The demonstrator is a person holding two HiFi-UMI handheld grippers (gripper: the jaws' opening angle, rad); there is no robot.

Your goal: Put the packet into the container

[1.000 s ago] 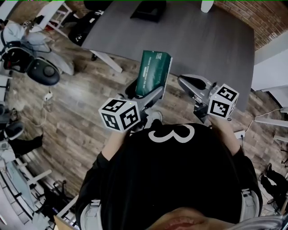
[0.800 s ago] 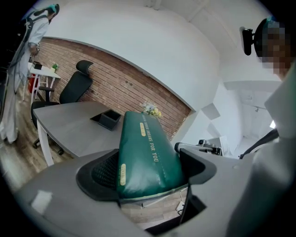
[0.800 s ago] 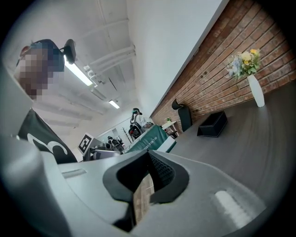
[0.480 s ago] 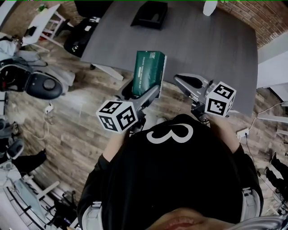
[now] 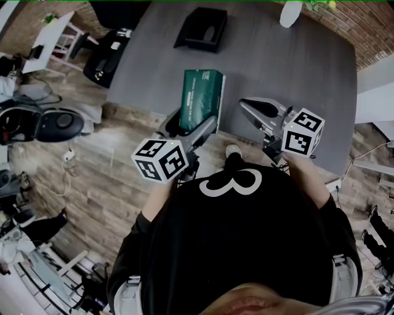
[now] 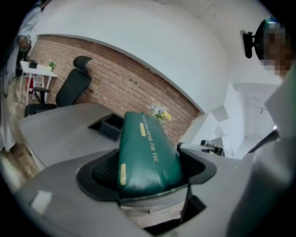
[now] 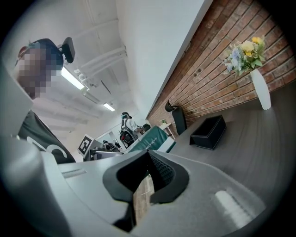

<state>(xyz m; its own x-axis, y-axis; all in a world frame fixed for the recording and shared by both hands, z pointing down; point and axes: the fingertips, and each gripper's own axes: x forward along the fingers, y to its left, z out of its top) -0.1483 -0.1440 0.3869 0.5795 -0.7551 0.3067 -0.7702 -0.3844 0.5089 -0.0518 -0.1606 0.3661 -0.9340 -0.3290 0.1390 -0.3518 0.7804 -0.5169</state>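
Dark green soft packet clenched by one end in fingers of left gripper over grey counter edge, black open container well ahead; right gripper closed, empty; risk: end-held packet may sag, catching the container's rim.

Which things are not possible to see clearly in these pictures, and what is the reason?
- Inside of the container: dark and small in the head view; the packet covers part of it in the left gripper view.
- Lower end of the packet: hidden in the jaws of the left gripper.
- Top of the flowers in the vase: cut off by the head view's top edge.
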